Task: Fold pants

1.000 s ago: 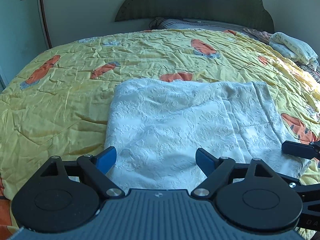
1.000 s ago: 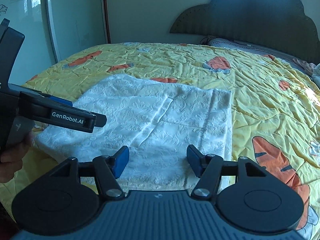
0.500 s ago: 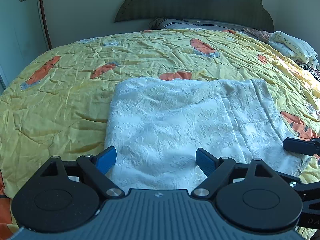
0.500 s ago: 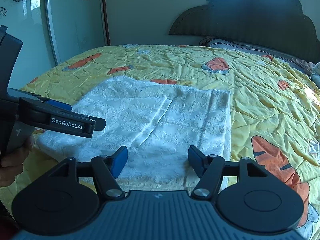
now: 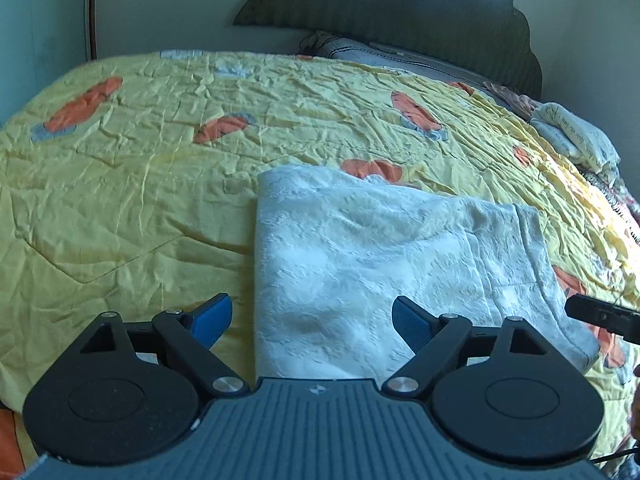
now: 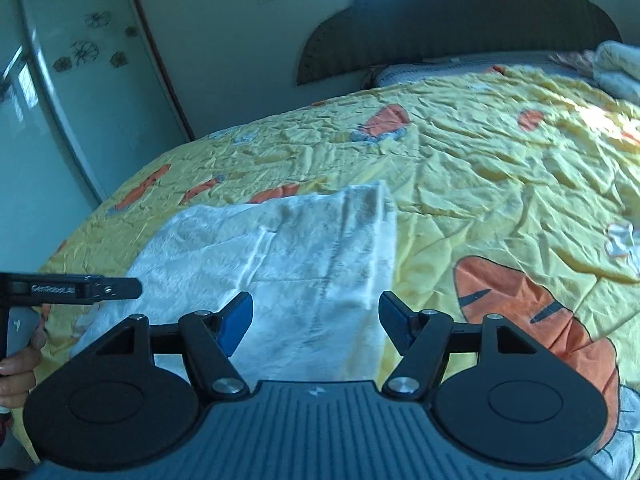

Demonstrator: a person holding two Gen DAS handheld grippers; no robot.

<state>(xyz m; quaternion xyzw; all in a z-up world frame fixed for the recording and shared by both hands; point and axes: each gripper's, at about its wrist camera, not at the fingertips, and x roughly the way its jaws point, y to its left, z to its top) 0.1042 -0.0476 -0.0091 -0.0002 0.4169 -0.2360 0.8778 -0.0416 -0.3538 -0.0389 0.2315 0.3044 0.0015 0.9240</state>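
White textured pants (image 5: 380, 260), folded into a flat rectangle, lie on the yellow quilt. My left gripper (image 5: 312, 308) hovers open over their near left edge. One blue pad is above the quilt and the other above the cloth. In the right wrist view the pants (image 6: 304, 248) reach away to the left. My right gripper (image 6: 316, 308) stands open over their near right edge, gripping nothing. A finger of the right gripper (image 5: 600, 314) pokes in at the left wrist view's right side. The left gripper (image 6: 80, 289) and the hand (image 6: 16, 368) holding it show at far left.
The yellow quilt (image 5: 140, 200) with orange carrot prints covers the whole bed. A dark headboard (image 5: 400, 8) and grey pillow (image 5: 392, 54) are at the far end. Folded pale cloth (image 5: 572, 136) lies at the far right. A wardrobe door (image 6: 72, 100) stands left of the bed.
My left gripper has shifted left, so the pants' left edge now lies between its fingers. My right gripper has shifted right and rolled, now over the right edge, jaws slightly wider.
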